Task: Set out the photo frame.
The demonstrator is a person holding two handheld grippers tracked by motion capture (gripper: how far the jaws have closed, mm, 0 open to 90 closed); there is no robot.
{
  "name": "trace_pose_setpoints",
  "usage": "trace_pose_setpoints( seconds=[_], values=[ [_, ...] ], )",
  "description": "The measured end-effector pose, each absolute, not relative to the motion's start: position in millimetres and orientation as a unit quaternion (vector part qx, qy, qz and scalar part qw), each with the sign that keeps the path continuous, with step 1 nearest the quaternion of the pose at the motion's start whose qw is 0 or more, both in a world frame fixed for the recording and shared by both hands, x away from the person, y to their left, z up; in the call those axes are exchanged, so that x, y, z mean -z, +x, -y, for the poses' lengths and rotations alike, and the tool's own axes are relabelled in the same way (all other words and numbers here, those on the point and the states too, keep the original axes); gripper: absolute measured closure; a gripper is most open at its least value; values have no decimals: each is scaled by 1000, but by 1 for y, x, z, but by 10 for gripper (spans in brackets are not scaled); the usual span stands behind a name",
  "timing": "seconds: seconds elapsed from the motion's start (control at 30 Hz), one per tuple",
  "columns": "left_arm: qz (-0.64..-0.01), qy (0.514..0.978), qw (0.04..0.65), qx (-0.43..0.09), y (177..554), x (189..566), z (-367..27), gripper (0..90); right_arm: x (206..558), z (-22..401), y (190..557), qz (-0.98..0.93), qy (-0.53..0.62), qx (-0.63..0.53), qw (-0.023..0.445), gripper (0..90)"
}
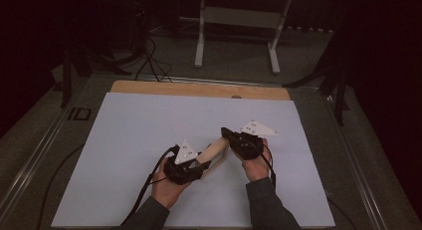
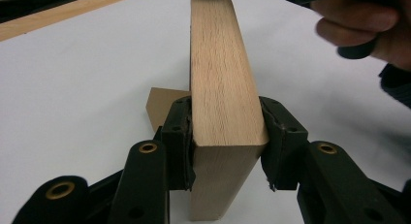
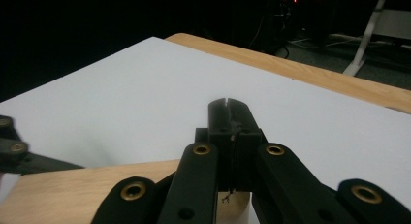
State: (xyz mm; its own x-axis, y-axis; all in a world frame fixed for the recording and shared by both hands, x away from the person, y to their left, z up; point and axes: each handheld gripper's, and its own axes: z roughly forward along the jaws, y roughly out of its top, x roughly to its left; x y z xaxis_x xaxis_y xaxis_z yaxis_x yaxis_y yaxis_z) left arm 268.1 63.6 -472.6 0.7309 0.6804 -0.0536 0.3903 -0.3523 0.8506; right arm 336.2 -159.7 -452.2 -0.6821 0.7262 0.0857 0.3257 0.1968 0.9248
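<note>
The left gripper [image 1: 198,166] is seen at the left of the high view, held in the person's left hand [image 1: 166,186], with its grey three-cornered plate [image 1: 186,152] on top. Its fingers [image 2: 178,136] are clenched on a wooden block [image 2: 220,83], one pad pressed flat against each long side near the block's closer end. The block is stood on edge between the fingers and is carried away from them, its rounded far end reaching toward the other hand at the top right of the left gripper view. A small brown piece [image 2: 160,105] is seen just beyond the left finger, low beside the block, on the white sheet [image 1: 149,125] that covers the desk [image 1: 199,88].

In the high view the block [image 1: 215,149] is stretched between the two grippers, slanted from the left fingers up to the right ones.

The right gripper [image 1: 226,134] is held in the right hand [image 1: 256,163], a second grey plate [image 1: 256,128] above it. Its fingers [image 3: 220,120] are closed tight against each other with nothing between them. They are poised just above the block's pale top face [image 3: 82,190], which is seen below and to the left of them; whether it is touched cannot be told.
</note>
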Motion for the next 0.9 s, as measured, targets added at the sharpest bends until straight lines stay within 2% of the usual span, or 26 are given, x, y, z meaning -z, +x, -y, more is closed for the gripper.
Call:
trace_pose_setpoints(
  seconds=[0.9],
  values=[
    [-321,819,429,-207,262,475,-65,557,458,162,327,-764,348,-505,199,896]
  ],
)
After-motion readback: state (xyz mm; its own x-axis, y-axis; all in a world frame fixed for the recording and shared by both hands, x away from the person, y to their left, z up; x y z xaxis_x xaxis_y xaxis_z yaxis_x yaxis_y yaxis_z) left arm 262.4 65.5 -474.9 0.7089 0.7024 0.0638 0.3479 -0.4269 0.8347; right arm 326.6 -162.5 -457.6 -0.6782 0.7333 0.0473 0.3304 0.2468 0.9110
